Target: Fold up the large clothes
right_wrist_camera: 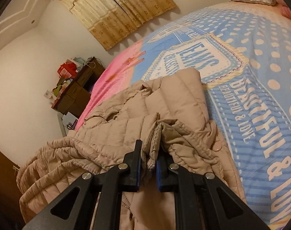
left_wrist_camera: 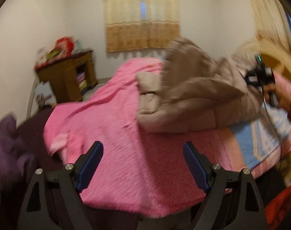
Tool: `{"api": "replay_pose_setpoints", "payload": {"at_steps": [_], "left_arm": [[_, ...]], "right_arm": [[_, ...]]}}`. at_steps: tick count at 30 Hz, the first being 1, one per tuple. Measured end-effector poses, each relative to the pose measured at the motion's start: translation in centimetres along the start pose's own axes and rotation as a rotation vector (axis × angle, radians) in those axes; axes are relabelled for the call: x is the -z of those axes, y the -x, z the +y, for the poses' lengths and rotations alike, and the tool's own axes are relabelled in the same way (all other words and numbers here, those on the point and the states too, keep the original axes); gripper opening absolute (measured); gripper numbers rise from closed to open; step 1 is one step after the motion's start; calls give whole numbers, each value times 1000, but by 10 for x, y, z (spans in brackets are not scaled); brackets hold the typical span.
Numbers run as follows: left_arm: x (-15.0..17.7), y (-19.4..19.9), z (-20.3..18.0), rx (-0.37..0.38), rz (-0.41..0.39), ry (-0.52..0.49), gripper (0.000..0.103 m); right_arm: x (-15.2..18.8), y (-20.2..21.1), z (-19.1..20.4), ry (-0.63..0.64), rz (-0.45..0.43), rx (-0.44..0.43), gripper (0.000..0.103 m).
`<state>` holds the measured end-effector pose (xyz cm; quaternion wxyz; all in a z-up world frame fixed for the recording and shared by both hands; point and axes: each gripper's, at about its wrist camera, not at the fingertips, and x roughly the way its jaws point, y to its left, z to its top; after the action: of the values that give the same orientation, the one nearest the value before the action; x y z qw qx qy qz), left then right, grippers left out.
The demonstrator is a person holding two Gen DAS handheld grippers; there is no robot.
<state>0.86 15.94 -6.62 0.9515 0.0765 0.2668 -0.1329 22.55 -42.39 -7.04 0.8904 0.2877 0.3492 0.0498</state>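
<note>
Beige quilted puffer jacket (right_wrist_camera: pixel 137 115) lies bunched on a bed, partly on the pink textured blanket (left_wrist_camera: pixel 114 134) and partly on the blue and cream dotted bedcover printed with large letters (right_wrist_camera: pixel 260 80). The right gripper (right_wrist_camera: pixel 149 161) angles downward toward the bed with its black jaws nearly together, their blue pads pinching a gathered fold of the jacket's edge. In the left wrist view, that same gripper (left_wrist_camera: pixel 260 76) appears at the far right, gripped by a person's hand (left_wrist_camera: pixel 278 95) in a red sleeve, with part of the jacket lifted off the bed toward it. The left gripper (left_wrist_camera: pixel 143 161) also tilts downward over the near part of the pink blanket, its jaws spread wide with nothing between them.

Motion blur smears the left wrist view, so the jacket's raised part and the hand lack sharp outline. The jacket's sleeves and collar cannot be told apart in its folds, and its near end is covered by the right gripper's frame. A dark brown wooden cabinet (right_wrist_camera: pixel 78 94) by the white wall carries a heap of red and green items too small to identify. Purple fabric (left_wrist_camera: pixel 7 149) at the left edge is cut off by the lens rim.
</note>
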Motion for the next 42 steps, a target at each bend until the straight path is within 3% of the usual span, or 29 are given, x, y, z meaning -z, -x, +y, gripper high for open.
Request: {"api": "replay_pose_setpoints", "payload": {"at_steps": [4,8,11,14,17,20,24,26,27,28,29,32,37,39,42], "left_arm": [[-33,-28,-31,16,-29,-114,87],[-83,-53,-25,118,-90,-47,88],[-116,-89,-14,186,-79,11,88],[-144,-140,0,254,-19,117,89],[-151,-185,7,341,82,217,90],[-149,-227,10,336,192,276,91],[-134,-254,22,369,290,390,91],[-127,-258,29,400,314,457,91],[-124,-256,30,404,314,466,91],[-122,-253,29,402,307,462,91],[-121,-250,28,395,301,452,91],[-131,-248,23,388,270,436,89],[-150,-233,12,397,168,410,90],[-151,-243,8,369,191,399,90],[-145,-253,7,353,229,397,89]], "right_arm": [[0,2,5,8,-1,4,11],[-3,4,7,35,-4,27,11],[-8,-2,-5,4,-8,37,11],[-11,-13,-14,-8,3,47,11],[-13,-20,-21,-46,29,37,15],[-19,-18,-29,-109,69,-1,20],[-26,13,-39,-148,23,-163,37],[-28,34,-44,-154,-36,-196,57],[-29,50,-46,-148,-92,-193,74],[-28,67,-48,-126,-153,-188,80],[-28,79,-48,-92,-190,-184,81],[-27,93,-34,69,-206,-81,81],[-27,49,-3,326,-48,77,82],[-32,16,4,417,0,150,82],[-36,-22,1,466,81,184,82]]}}
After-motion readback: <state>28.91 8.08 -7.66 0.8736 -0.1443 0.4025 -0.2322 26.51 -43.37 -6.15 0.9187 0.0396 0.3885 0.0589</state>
